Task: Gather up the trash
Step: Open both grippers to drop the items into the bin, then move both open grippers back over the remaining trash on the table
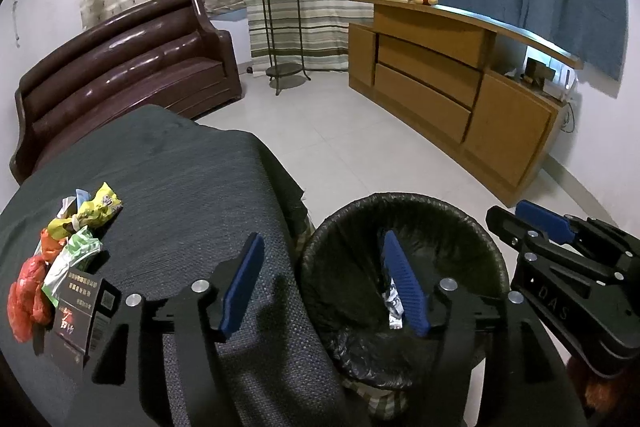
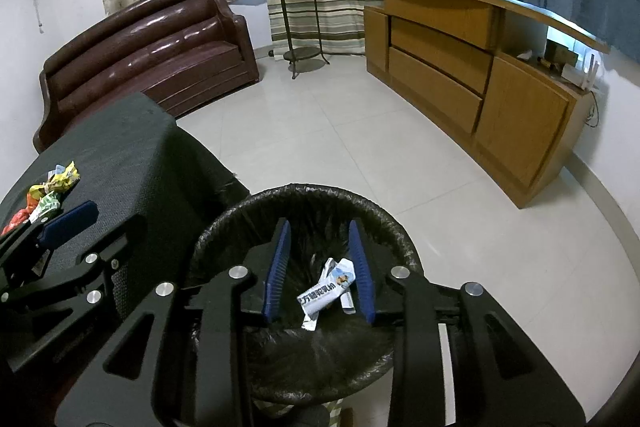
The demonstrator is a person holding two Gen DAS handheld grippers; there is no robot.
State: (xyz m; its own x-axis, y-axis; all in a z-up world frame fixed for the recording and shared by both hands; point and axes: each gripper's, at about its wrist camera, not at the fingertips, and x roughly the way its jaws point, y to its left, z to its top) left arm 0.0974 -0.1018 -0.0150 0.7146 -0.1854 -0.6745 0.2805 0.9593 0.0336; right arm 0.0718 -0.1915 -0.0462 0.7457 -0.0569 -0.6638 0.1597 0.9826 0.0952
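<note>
Both hand-held grippers hang released over the lined trash bin (image 2: 304, 307): right hand-held gripper (image 2: 320, 271) above a white wrapper (image 2: 326, 293) lying in the bin, left hand-held gripper (image 1: 324, 287) at the bin's rim beside the desk (image 1: 180, 187). Remaining wrappers (image 1: 68, 239) sit on the desk left of the bin; probably light, crinkly, slippery, so pinch a bunched fold
</note>
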